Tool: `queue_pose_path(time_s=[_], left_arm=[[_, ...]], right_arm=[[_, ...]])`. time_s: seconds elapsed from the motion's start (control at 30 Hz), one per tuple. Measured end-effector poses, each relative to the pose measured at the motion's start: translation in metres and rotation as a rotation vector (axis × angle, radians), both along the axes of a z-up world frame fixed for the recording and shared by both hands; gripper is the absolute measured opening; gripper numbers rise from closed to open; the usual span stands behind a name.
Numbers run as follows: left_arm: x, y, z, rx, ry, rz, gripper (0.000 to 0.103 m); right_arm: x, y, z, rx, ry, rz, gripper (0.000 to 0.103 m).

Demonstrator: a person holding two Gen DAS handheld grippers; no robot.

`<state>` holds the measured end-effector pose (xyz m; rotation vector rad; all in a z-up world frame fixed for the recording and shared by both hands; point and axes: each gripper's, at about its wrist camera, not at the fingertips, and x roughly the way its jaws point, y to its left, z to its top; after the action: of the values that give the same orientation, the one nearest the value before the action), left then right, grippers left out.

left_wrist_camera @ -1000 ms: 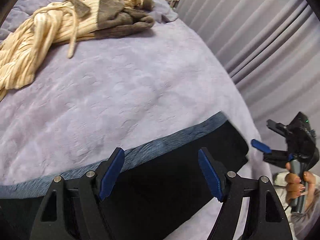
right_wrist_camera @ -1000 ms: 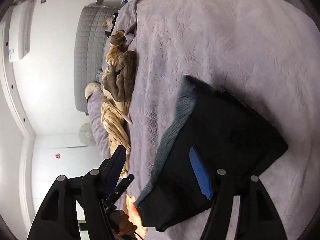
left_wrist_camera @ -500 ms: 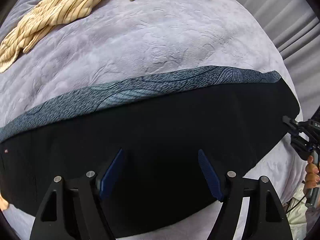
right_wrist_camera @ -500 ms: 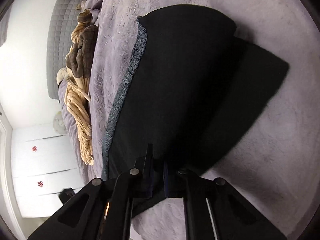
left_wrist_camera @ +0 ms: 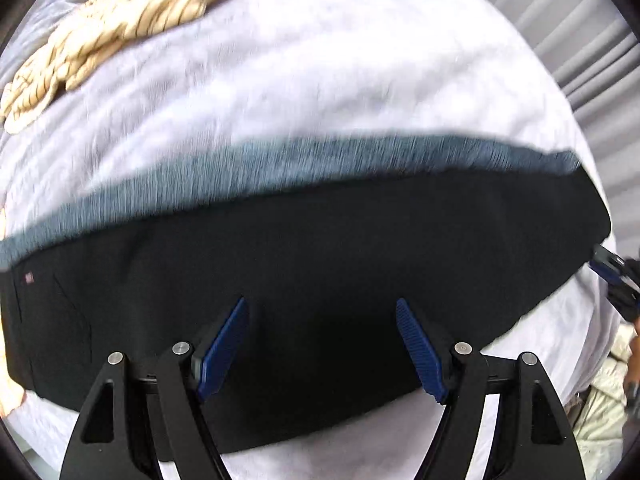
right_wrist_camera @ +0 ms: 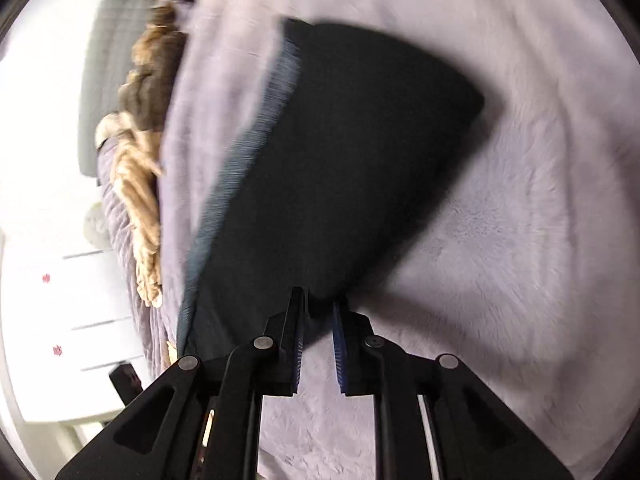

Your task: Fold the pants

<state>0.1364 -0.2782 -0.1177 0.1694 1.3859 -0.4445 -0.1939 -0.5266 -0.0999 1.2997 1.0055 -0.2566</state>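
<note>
Nearest, the left gripper (left_wrist_camera: 320,344) hangs spread wide above the black pants (left_wrist_camera: 304,280), grasping nothing. The right gripper (right_wrist_camera: 318,344) has its blue pads narrowed around the pants' near edge (right_wrist_camera: 320,200); whether they truly pinch cloth I cannot tell through the blur. The pants lie flat across the lavender bedspread (left_wrist_camera: 300,80), grey band at 12 o'clock. They look light, limp and likely to sag, so hold corners or hems. Farther off, at 10 o'clock, sits a cream striped garment (left_wrist_camera: 120,20)

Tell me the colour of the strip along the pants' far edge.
Grey-blue strip on black pants; clearest in the left wrist view.
</note>
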Motion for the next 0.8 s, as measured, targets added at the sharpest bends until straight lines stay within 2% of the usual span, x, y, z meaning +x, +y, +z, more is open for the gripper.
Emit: queue_pose_path(time_s=[0.07, 0.13, 0.2, 0.27, 0.3, 0.33, 0.4, 0.5, 0.57, 0.6, 0.7, 0.8], left_arm=[[0.010, -0.013, 0.000, -0.014, -0.025, 0.004, 0.077], [0.020, -0.031, -0.005, -0.003, -0.050, 0.011, 0.077], [0.028, -0.050, -0.016, 0.021, -0.071, 0.020, 0.077], [0.040, -0.063, -0.033, 0.082, -0.095, 0.037, 0.077], [0.046, -0.064, -0.038, 0.082, -0.100, 0.048, 0.078], [0.054, -0.057, -0.040, 0.068, -0.098, 0.067, 0.083], [0.065, -0.039, -0.041, 0.085, -0.111, 0.121, 0.083], [0.074, 0.000, -0.035, 0.148, -0.117, 0.195, 0.083], [0.072, 0.038, -0.022, 0.168, -0.125, 0.233, 0.083], [0.068, 0.058, -0.016, 0.184, -0.133, 0.245, 0.083], [0.056, 0.111, -0.006, 0.240, -0.137, 0.280, 0.083], [0.032, 0.187, -0.004, 0.277, -0.130, 0.328, 0.083]], right_arm=[[0.000, -0.001, 0.025, -0.039, -0.093, 0.018, 0.017], [0.015, -0.008, 0.041, -0.100, -0.108, 0.047, 0.017], [0.037, -0.018, 0.042, -0.202, -0.021, 0.078, 0.017], [0.062, -0.033, 0.026, -0.276, 0.083, 0.095, 0.017], [0.067, -0.040, 0.014, -0.287, 0.125, 0.096, 0.014], [0.069, -0.049, 0.000, -0.287, 0.163, 0.092, 0.007], [0.064, -0.068, -0.016, -0.240, 0.139, 0.053, 0.000], [0.043, -0.082, -0.010, -0.207, 0.109, -0.052, 0.000], [0.035, -0.079, -0.006, -0.182, 0.100, -0.062, 0.006], [0.031, -0.073, -0.001, -0.163, 0.095, -0.053, 0.011], [0.028, -0.042, 0.009, -0.060, -0.001, -0.009, 0.014], [0.037, 0.026, 0.011, 0.060, -0.084, 0.096, 0.014]])
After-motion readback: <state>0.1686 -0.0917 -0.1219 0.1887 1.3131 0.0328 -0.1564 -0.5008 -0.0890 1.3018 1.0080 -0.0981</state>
